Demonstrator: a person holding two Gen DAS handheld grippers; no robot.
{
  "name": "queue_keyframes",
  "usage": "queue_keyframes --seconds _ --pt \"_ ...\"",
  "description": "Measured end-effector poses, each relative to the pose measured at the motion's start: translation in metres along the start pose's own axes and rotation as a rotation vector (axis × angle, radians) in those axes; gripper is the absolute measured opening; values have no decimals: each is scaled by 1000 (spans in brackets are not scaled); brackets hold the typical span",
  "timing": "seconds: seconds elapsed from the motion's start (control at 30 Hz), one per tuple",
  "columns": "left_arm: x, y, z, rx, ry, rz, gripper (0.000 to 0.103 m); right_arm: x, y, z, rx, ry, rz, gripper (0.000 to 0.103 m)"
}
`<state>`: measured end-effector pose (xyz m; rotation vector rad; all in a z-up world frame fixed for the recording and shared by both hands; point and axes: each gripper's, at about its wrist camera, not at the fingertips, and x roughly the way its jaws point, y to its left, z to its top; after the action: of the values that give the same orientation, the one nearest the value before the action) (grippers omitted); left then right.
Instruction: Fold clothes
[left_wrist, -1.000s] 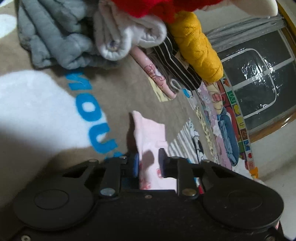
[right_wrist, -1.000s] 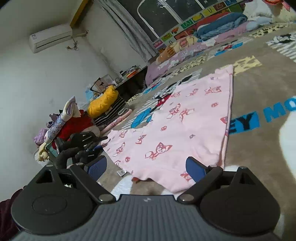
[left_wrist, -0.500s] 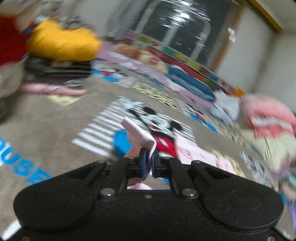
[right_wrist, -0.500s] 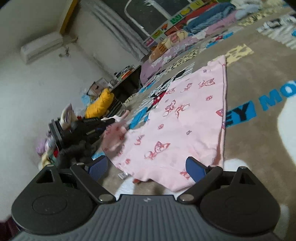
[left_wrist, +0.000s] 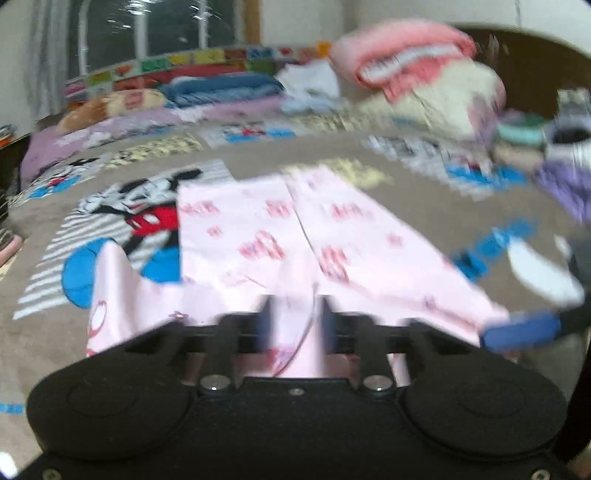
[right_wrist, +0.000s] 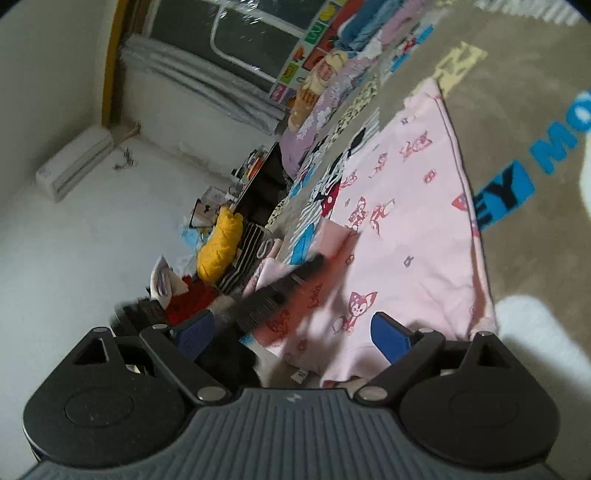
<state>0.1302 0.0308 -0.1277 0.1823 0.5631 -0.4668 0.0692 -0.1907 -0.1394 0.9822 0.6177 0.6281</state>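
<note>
A pink garment with a red cartoon print (left_wrist: 325, 236) lies spread on the brown Mickey Mouse blanket (left_wrist: 424, 192). My left gripper (left_wrist: 295, 317) is shut on a bunched sleeve or corner of the pink garment and holds it up over the spread part; the view is blurred. My right gripper (right_wrist: 295, 336) is open and empty at the garment's (right_wrist: 413, 229) near edge. The left gripper (right_wrist: 280, 288) shows blurred in the right wrist view, carrying pink cloth across. A blue finger of the right gripper (left_wrist: 524, 328) shows in the left wrist view.
A heap of clothes, yellow (right_wrist: 221, 243), red and striped, lies at the blanket's left end. Folded pink and cream bedding (left_wrist: 413, 74) is stacked at the far right. Pillows and a blue quilt (left_wrist: 221, 88) line the window wall.
My left gripper closed on the pink sleeve, lifted it and swung it round over the spread garment. My right gripper stayed open at the near edge and tilted.
</note>
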Motion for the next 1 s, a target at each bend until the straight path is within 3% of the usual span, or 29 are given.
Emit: queue_keyframes --seconds 0.17,0.2,0.3,0.5,0.83,1.0 --pt "-36 16 2 -53 -71 -99 52 14 -5 4 95 -21 7 90" --pt "-45 23 3 -74 -95 -107 52 18 -4 5 97 -22 -3 84" --pt "-64 47 2 -176 -153 -91 52 33 1 9 84 -17 -45 76" --pt "-83 81 -3 -365 -217 -40 52 74 8 20 67 -2 -151 69" --pt "-98 106 -7 -417 -224 2 52 120 17 28 -24 5 -299 66" --pt "-102 115 -13 -434 -221 16 52 125 13 24 -52 -16 -350 49"
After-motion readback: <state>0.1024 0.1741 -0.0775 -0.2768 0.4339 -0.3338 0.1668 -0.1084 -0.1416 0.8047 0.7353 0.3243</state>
